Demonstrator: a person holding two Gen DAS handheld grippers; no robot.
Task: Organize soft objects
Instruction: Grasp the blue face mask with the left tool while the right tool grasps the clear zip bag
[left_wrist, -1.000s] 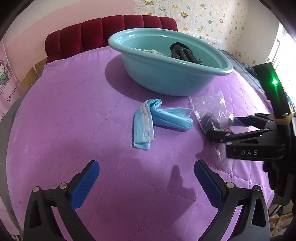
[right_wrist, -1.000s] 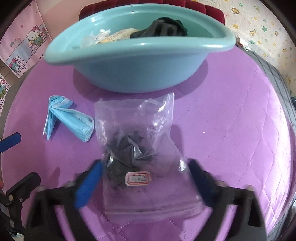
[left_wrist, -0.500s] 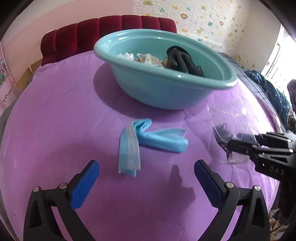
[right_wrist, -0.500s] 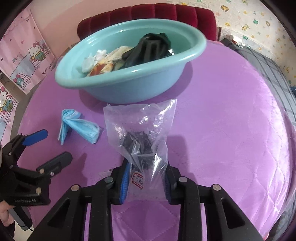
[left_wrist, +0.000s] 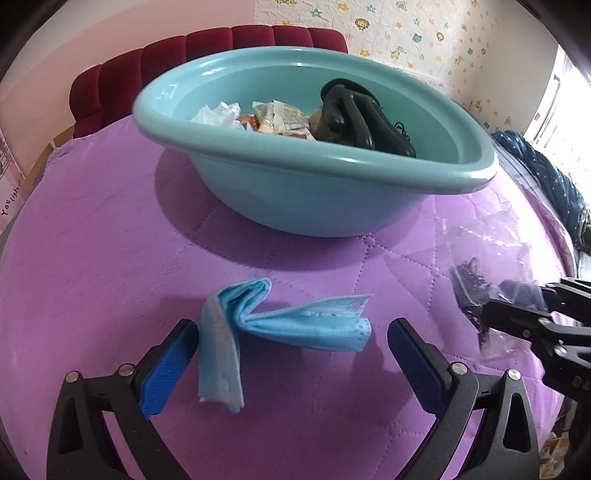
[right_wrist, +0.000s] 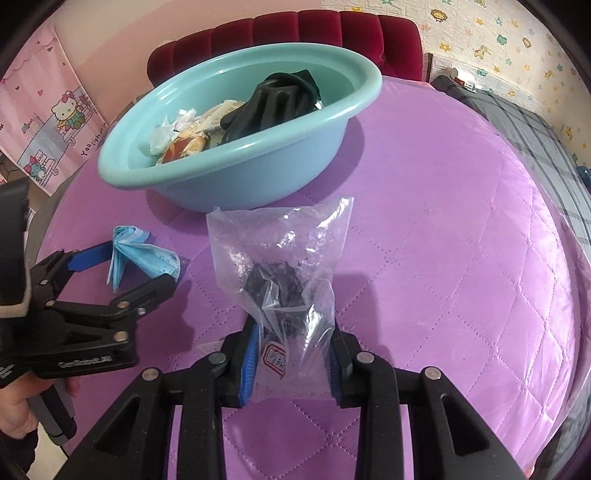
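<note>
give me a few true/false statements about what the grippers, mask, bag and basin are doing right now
1. The right gripper is shut on the clear plastic bag. True.
2. The left gripper grips the blue face mask. False: it is open, with the mask lying between its fingers on the purple quilt.
3. The teal basin is empty. False: it holds a black glove and wrappers.
4. The bag holds dark contents. True.

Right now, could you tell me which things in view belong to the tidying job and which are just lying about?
Part of the job:
- clear plastic bag, clamped in the right gripper
- blue face mask, between the open fingers of the left gripper
- teal basin, already holding a black glove and packets

Just lying about:
- purple quilt
- red headboard
- Hello Kitty poster
</note>
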